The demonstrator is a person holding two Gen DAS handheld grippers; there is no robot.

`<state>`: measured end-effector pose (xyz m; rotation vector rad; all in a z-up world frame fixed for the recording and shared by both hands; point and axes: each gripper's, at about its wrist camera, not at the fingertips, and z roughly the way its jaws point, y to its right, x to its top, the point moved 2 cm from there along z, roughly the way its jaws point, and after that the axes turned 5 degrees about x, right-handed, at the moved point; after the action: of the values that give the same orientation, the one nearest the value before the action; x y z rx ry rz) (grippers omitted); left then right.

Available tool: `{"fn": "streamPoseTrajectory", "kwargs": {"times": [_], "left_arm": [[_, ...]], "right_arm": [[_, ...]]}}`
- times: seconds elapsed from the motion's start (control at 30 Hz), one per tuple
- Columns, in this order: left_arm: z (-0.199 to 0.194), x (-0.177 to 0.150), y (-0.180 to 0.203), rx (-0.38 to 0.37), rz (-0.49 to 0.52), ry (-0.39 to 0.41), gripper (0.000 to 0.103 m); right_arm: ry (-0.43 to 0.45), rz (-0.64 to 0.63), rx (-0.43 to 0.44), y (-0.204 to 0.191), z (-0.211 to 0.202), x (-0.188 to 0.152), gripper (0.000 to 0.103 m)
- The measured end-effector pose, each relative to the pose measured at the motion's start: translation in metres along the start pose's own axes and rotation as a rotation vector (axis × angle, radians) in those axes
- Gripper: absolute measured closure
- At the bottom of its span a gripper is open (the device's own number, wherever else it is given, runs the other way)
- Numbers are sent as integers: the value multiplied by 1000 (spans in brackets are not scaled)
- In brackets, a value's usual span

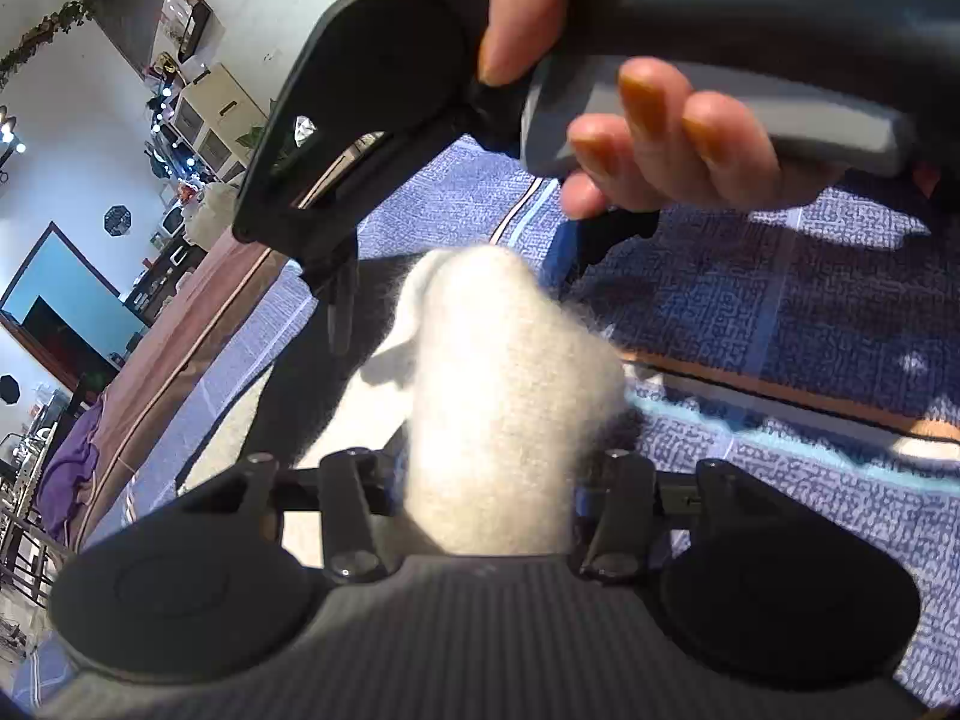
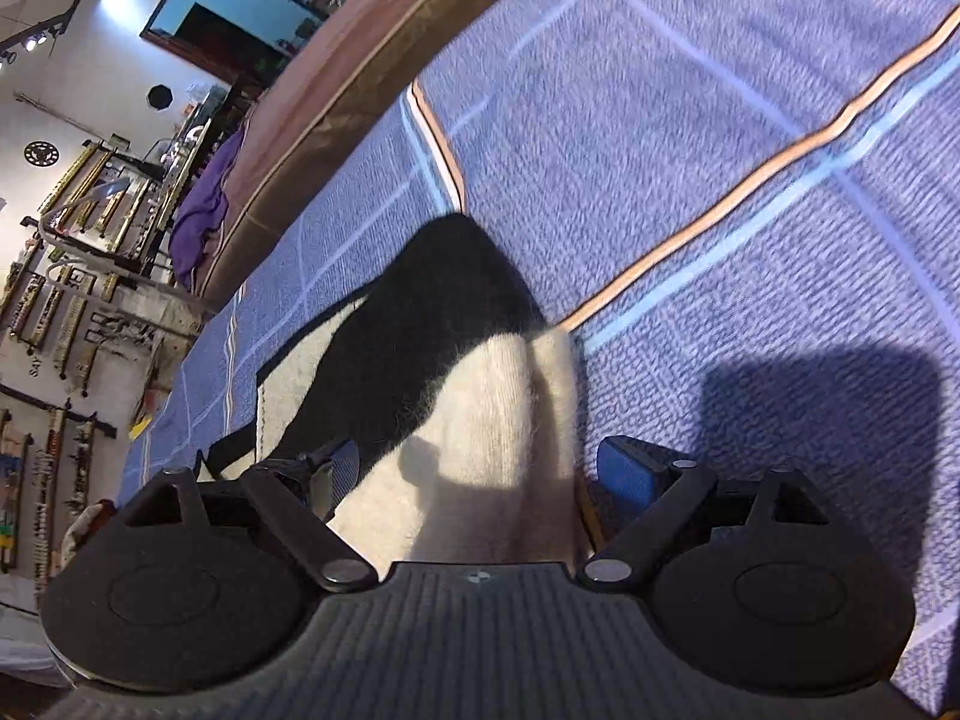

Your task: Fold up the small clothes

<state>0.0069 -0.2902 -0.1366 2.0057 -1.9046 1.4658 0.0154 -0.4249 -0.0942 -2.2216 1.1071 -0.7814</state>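
In the left wrist view, the left gripper (image 1: 480, 480) sits nearest, its fingers (image 1: 345, 504) drawn in against a thick bunch of cream knit fabric, part of the fuzzy garment (image 1: 498, 396). The cloth fills the whole gap between them, so they are clamped on it. From there the cream bundle runs straight away from the camera, its long axis in line with the fingers, and ends in a rounded fold. A black part of the garment lies in shadow to its left. Under it is the blue checked blanket (image 1: 780, 312) with orange and pale stripes, spread over a bed. Beyond the fold, the right gripper (image 1: 336, 276) comes in from above, held by the person's right hand (image 1: 648, 138), fingers wrapped round the grey handle; whether it is pinching anything cannot be told in this view.

In the right wrist view, the right gripper's (image 2: 474, 480) blue-padded fingers (image 2: 630, 474) stand apart on either side of a cream fold of the garment (image 2: 480, 420), which passes between them; they hold it loosely closed about the cloth. The fabric again points away from the camera, cream near, turning black farther out and ending in a blunt tip. It lies towards the blanket's (image 2: 720, 180) left edge, where a brown mattress border (image 2: 336, 78) shows.
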Motion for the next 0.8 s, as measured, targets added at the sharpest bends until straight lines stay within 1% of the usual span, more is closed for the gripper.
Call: {"fn": "streamPoseTrajectory", "kwargs": {"times": [0.03, 0.07, 0.13, 0.23, 0.3, 0.33, 0.37, 0.4, 0.5, 0.6, 0.67, 0.7, 0.8], "left_arm": [[-3, 0, 1, -2, -2, 2, 58], [-2, 0, 0, -6, -5, 2, 58], [-2, 0, -2, -13, -14, 0, 58], [-2, 0, -5, -24, -41, 3, 57], [4, 0, -13, -27, -55, 5, 57], [4, 0, -14, -28, -66, 4, 57], [3, 0, -15, -33, -84, 2, 57], [2, 0, -18, -39, -109, 0, 57], [2, 0, -36, -56, -187, 2, 57], [-11, -1, -55, -66, -280, 16, 58], [-26, -2, -72, -66, -365, 35, 58], [-34, -3, -82, -62, -408, 47, 58], [-66, -15, -117, -42, -551, 82, 59]], "right_arm": [[10, -10, 14, -1, 0, 0, 0], [15, 7, 40, 0, 1, 0, 0], [9, 77, 92, 6, 6, -1, 0], [-1, 77, 118, 6, 8, 0, 0], [-3, 71, 111, 5, 7, 2, 0], [-2, 57, 93, 4, 6, 2, 5], [-5, 43, 72, 4, 6, 1, 44], [-7, 38, 77, 3, 6, -1, 47], [25, 68, 121, 4, -2, -6, 54], [58, 15, 134, -10, -13, -10, 60], [82, 4, 184, -25, -20, -9, 65], [86, 1, 211, -33, -23, -10, 66], [84, -66, 281, -80, -27, -13, 68]]}}
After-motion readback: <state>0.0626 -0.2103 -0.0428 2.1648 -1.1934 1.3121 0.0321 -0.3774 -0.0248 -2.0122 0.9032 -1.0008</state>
